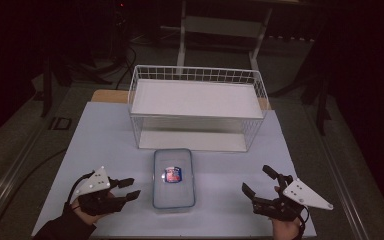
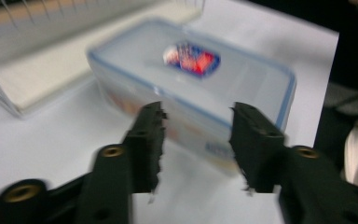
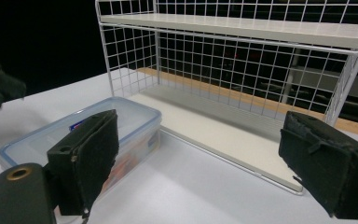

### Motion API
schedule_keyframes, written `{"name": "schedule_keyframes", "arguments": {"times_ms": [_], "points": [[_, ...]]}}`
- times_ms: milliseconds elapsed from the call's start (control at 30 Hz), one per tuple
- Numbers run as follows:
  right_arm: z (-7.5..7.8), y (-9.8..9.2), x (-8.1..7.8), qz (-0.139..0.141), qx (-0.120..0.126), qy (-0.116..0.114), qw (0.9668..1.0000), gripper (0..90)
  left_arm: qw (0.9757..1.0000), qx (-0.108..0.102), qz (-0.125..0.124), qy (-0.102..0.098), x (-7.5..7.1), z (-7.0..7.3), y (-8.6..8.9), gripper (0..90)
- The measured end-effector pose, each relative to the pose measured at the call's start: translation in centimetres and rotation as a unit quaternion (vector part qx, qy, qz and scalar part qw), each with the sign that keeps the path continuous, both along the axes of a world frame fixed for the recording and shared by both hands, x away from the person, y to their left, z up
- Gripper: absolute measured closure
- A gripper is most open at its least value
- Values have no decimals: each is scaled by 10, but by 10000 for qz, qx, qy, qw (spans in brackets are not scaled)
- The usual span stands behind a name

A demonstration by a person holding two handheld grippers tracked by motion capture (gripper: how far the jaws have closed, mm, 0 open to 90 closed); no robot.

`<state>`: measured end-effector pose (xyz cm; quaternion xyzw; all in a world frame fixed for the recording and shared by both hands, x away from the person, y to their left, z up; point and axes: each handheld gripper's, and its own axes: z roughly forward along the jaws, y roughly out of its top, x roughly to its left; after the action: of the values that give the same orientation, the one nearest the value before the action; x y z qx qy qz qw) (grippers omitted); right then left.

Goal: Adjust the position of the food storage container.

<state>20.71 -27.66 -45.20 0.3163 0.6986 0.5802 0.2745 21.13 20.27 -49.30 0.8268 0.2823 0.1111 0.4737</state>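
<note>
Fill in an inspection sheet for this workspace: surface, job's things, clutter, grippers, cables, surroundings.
Surface: white table top, bare around the items.
Job's things: clear lidded box with a red and blue label, lying flat in front of the white wire shelf; both shelf levels empty.
Clutter: nothing seen.
Grippers: left gripper beside the box's left side, jaws partly closed with a gap, not touching it; right gripper open, apart from the box on its right.
Cables: dark cables on the floor behind the table.
Surroundings: dim room, pale frame on the floor beyond the shelf.
</note>
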Motion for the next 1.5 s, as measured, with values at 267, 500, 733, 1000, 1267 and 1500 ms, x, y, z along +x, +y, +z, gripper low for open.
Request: {"name": "schedule_keyframes", "arguments": {"times_ms": [267, 500, 733, 1000, 1267, 1500], "points": [[0, 0, 0, 19, 10, 9, 10000, 118, 9968, 692, -295, 273, 2, -20, -18, 794], [-1, 0, 0, 37, 16, 27, 10000, 118, 9956, 775, -430, 300, 5, -28, -29, 894], [-1, 0, 0, 45, 7, 43, 10000, 118, 9950, 731, -584, 359, 9, -31, -39, 896], [-1, 1, 0, 64, 3, 62, 10000, 118, 9948, 636, -704, 378, 11, -31, -55, 896], [-1, 0, 0, 75, 2, 62, 10000, 118, 9934, 608, -912, 351, 12, -31, -71, 895], [-1, 0, 0, 85, 1, 51, 10000, 118, 9945, 518, -801, 426, 19, -31, -66, 895]]}}
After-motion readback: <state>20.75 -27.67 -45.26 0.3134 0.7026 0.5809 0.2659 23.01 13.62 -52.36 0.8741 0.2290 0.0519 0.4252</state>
